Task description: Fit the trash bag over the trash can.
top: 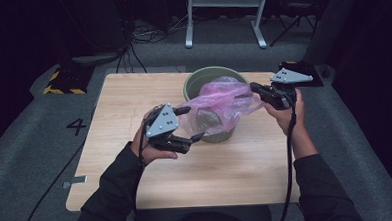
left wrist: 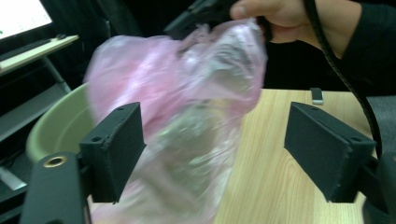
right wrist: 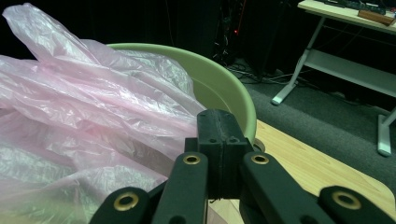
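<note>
Landmark: the green bin at the table's far edge.
Bag: a thin pink plastic bag lies draped over the bin's near rim, bunched, not yet lining it.
Right gripper: jaws pressed together on the bag's edge, just right of the bin.
Left gripper: jaws spread wide, nothing between them, just left of the bin's near side, facing the bag.
Step, as I read it: opening the bag over the bin.
Doing it well: pinch one layer opposite the right grip, then draw apart gently; the film looks easy to tear.
</note>
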`<state>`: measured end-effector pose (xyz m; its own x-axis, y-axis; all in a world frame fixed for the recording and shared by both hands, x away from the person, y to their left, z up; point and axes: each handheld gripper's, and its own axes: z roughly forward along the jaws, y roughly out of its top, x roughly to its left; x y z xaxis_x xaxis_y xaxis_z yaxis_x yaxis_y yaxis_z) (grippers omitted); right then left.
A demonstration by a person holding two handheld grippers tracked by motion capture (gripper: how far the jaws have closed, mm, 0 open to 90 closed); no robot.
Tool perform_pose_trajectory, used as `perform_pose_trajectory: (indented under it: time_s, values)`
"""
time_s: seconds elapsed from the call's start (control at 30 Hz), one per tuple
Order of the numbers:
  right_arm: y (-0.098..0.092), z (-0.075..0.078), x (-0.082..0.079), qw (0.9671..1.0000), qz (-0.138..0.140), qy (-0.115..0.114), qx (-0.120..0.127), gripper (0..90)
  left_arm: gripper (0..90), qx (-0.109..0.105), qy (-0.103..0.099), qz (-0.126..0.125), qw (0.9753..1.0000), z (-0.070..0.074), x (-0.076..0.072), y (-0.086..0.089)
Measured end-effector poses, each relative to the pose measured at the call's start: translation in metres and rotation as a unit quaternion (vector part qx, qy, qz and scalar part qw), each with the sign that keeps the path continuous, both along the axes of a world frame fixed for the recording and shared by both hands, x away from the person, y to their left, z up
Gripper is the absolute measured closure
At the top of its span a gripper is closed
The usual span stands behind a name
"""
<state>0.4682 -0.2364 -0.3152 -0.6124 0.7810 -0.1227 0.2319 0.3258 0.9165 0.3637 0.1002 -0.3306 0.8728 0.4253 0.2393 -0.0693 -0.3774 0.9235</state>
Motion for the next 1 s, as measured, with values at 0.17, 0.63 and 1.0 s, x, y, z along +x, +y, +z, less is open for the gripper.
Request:
perform_pose_trajectory:
  time_s: [0.17,0.63,1.0]
  values:
    - [0.003,-0.001,0.0,1.0,0.002,0.005,-0.005,90.0,22.7,0.028,-0.019,-0.013,0.9994,-0.005,-0.007,-0.045]
    - [0.004,-0.002,-0.004,0.9999,0.013,0.005,0.004,90.0,67.6,0.025,-0.032,0.053,0.9978,-0.01,0.005,-0.093]
    - [-0.004,0.0,-0.001,0.9999,-0.008,0.003,0.006,90.0,90.0,0.102,-0.043,-0.025,0.9936,-0.028,0.0,-0.092]
